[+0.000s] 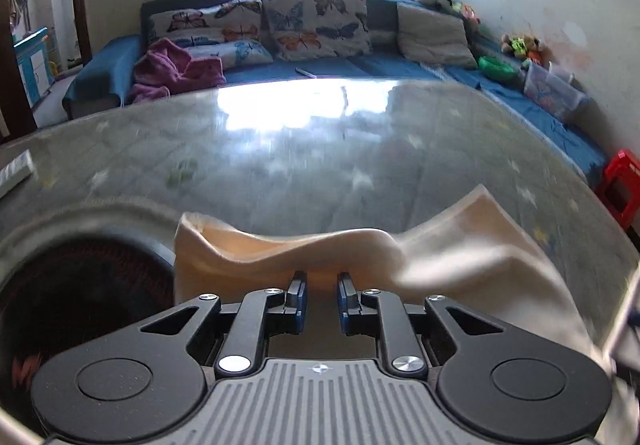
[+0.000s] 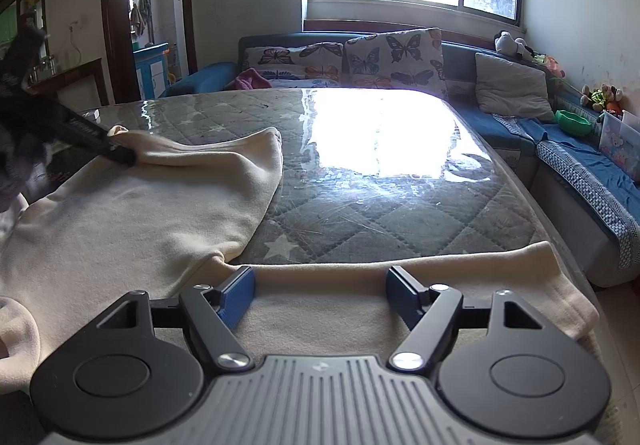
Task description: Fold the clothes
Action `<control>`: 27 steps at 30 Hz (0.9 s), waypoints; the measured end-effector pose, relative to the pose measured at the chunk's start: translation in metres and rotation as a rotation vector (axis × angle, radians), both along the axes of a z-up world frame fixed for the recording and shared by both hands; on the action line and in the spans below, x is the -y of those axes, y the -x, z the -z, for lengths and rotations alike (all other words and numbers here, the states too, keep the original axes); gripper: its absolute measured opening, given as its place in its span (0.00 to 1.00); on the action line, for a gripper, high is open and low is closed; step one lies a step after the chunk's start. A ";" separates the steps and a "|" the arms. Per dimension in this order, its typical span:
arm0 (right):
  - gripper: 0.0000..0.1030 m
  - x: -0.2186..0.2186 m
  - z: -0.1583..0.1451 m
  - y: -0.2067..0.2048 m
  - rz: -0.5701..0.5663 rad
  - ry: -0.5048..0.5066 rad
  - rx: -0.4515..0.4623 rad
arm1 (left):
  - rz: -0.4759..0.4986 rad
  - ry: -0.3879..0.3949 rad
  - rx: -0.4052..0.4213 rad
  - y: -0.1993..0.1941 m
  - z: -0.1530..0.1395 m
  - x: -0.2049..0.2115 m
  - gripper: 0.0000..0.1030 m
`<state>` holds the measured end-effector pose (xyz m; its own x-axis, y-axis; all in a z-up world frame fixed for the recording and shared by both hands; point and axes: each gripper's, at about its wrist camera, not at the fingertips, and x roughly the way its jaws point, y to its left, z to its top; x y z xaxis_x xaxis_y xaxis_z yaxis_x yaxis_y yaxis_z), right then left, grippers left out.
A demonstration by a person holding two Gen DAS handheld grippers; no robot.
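A cream fleece garment (image 2: 132,221) lies on the quilted grey table (image 2: 360,205) under a clear glossy cover. My left gripper (image 1: 322,285) is shut on a raised fold of the cream garment (image 1: 320,245), lifted off the table; the left wrist view is motion-blurred. In the right wrist view the left gripper (image 2: 120,155) pinches the garment's far edge at the left. My right gripper (image 2: 320,285) is open, its blue-padded fingers (image 2: 240,291) wide apart just above a flat part of the garment at the near table edge.
A blue sofa (image 2: 580,149) with butterfly cushions (image 2: 396,57) runs behind and to the right of the table. A purple garment (image 1: 176,69) lies on it. Toys and a plastic box (image 1: 556,89) sit at the right. A red stool (image 1: 620,185) stands on the floor.
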<state>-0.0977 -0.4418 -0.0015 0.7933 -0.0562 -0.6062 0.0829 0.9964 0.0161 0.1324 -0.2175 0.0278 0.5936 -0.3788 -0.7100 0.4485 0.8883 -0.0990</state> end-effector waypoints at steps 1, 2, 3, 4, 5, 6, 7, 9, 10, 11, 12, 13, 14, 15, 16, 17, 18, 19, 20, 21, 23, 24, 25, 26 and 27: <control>0.73 0.000 0.000 0.000 -0.001 0.000 0.000 | -0.020 0.018 0.016 -0.006 0.000 0.001 0.23; 0.73 0.000 0.000 0.000 -0.001 -0.001 0.000 | -0.050 0.023 0.023 -0.012 0.000 0.003 0.28; 0.74 0.000 0.000 0.000 -0.002 -0.001 -0.001 | -0.079 0.027 0.030 -0.017 0.001 0.004 0.32; 0.74 0.000 0.000 0.000 -0.003 -0.002 -0.001 | -0.104 0.032 0.032 -0.022 0.002 0.005 0.32; 0.74 0.000 0.000 0.000 -0.003 -0.002 -0.001 | -0.110 0.037 0.020 -0.026 0.002 0.005 0.32; 0.74 0.000 0.000 0.001 -0.003 -0.002 -0.001 | -0.103 0.040 0.015 -0.027 0.000 0.007 0.32; 0.74 0.000 0.000 0.001 -0.003 -0.002 0.000 | -0.092 0.042 0.014 -0.027 -0.002 0.010 0.32; 0.74 -0.001 0.000 0.001 -0.003 0.000 -0.001 | -0.021 0.037 0.035 -0.022 -0.007 0.023 0.32; 0.74 -0.001 0.000 0.001 -0.003 0.001 -0.001 | 0.027 0.028 0.038 -0.018 -0.007 0.032 0.32; 0.74 -0.001 0.000 0.001 -0.003 0.001 -0.001 | 0.073 0.019 0.040 -0.014 -0.007 0.040 0.32; 0.74 -0.001 0.000 0.001 -0.003 0.000 -0.001 | 0.114 0.014 0.038 -0.010 -0.005 0.050 0.32; 0.74 -0.001 0.000 0.001 -0.004 -0.001 -0.001 | 0.153 0.007 0.032 -0.007 -0.002 0.060 0.32; 0.74 -0.001 0.000 0.001 -0.004 -0.002 -0.001 | 0.179 -0.002 0.027 -0.004 0.002 0.069 0.32; 0.74 -0.001 -0.001 0.001 -0.004 -0.004 -0.001 | 0.202 -0.009 0.025 -0.002 0.005 0.078 0.32; 0.74 -0.001 -0.001 0.001 -0.004 -0.005 -0.001 | 0.211 -0.014 0.032 0.000 0.008 0.085 0.33; 0.74 -0.001 -0.001 0.001 -0.004 -0.006 0.000 | 0.220 -0.019 0.039 0.001 0.011 0.092 0.35; 0.74 0.000 -0.001 0.001 -0.004 -0.007 0.000 | 0.227 -0.021 0.044 0.002 0.013 0.099 0.37; 0.75 0.000 -0.001 0.001 -0.004 -0.008 0.000 | 0.224 -0.011 0.043 0.001 0.014 0.103 0.39; 0.75 0.000 -0.001 0.001 -0.005 -0.009 0.000 | 0.220 0.006 0.039 0.000 0.014 0.107 0.40; 0.75 0.000 -0.001 0.001 -0.005 -0.010 0.000 | 0.217 0.023 0.035 -0.001 0.014 0.110 0.41; 0.75 0.000 -0.001 0.001 -0.007 -0.010 -0.001 | 0.220 0.054 0.042 0.000 0.015 0.116 0.43; 0.75 0.001 -0.002 0.001 -0.007 -0.010 -0.001 | 0.223 0.067 0.050 0.002 0.015 0.119 0.44; 0.76 0.001 -0.002 0.002 -0.007 -0.012 -0.001 | 0.218 0.075 0.056 0.003 0.016 0.121 0.46; 0.76 0.001 -0.002 0.002 -0.007 -0.014 -0.001 | 0.212 0.081 0.058 0.004 0.016 0.120 0.46; 0.76 0.002 -0.002 0.002 -0.007 -0.017 0.000 | 0.212 0.087 0.055 0.005 0.015 0.118 0.46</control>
